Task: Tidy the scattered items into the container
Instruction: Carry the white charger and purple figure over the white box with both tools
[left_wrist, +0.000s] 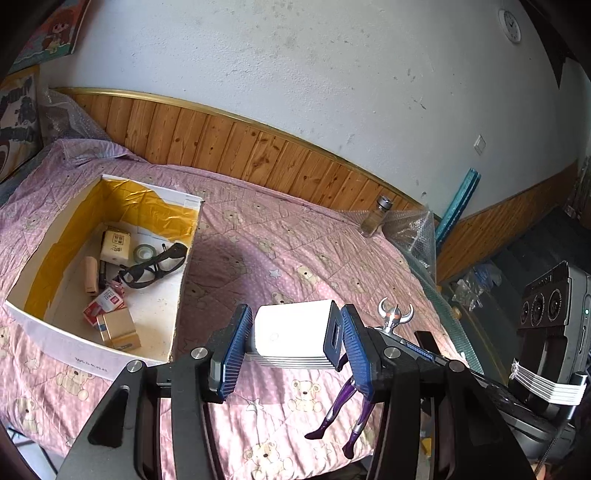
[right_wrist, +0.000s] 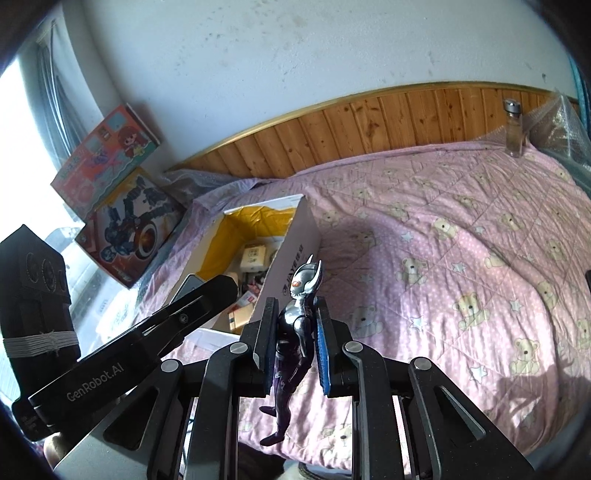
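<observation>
"GenRobot.AI" marks the left claw (right_wrist: 207, 291) beside the lettered box (right_wrist: 295, 251).

A: What sits between the blue pads of the left hand-held gripper (left_wrist: 293, 341)?

B: A white rectangular device (left_wrist: 295, 334), clamped by its ends and held above the pink bear-print bed cover (left_wrist: 280, 254).

A: And the open cardboard box (left_wrist: 48, 328)?

B: It is on the bed to the left, yellow-lined inside. In it lie black glasses (left_wrist: 153, 266), a roll of tape (left_wrist: 143, 253), a cream carton (left_wrist: 116, 246) and some small packets (left_wrist: 110, 314).

A: Anything to the right?

B: A silver-and-purple horned toy figure (left_wrist: 354, 391), partly hidden by the gripper's right finger and gripped by the right hand-held gripper (left_wrist: 402, 341). A glass bottle (left_wrist: 375, 216) stands at the bed's far edge by the wood panelling (left_wrist: 236, 147).
</observation>
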